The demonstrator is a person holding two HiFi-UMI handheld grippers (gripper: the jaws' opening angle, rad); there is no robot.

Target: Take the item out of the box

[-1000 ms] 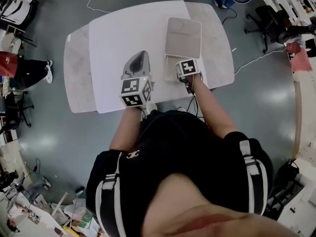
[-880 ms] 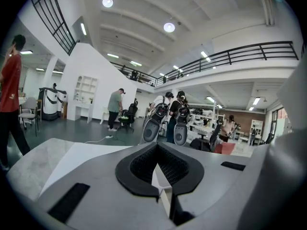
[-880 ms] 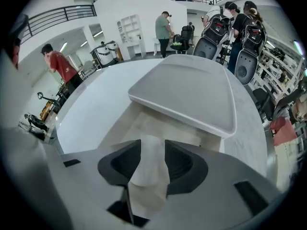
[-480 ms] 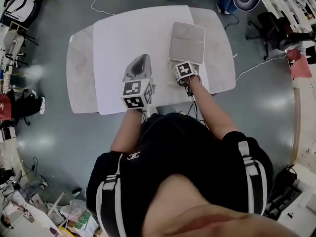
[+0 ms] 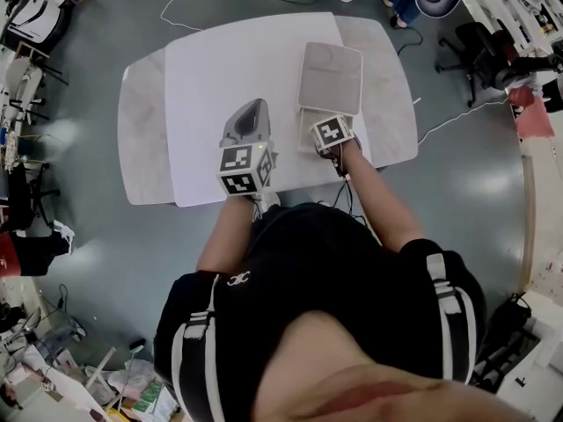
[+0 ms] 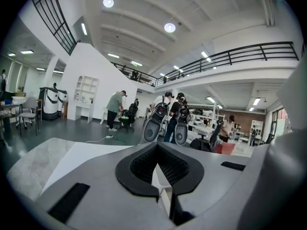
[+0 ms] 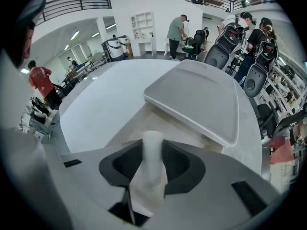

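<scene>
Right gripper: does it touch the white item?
Touching. The right gripper view shows the right gripper's jaws closing, both pads against the white item between them.

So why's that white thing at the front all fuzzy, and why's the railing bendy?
Right gripper view: the white item is blurred, probably because it is too near the lens, and the wide lens bends the railing. Head view: sharper, with lamp glare on the shiny floor.
</scene>
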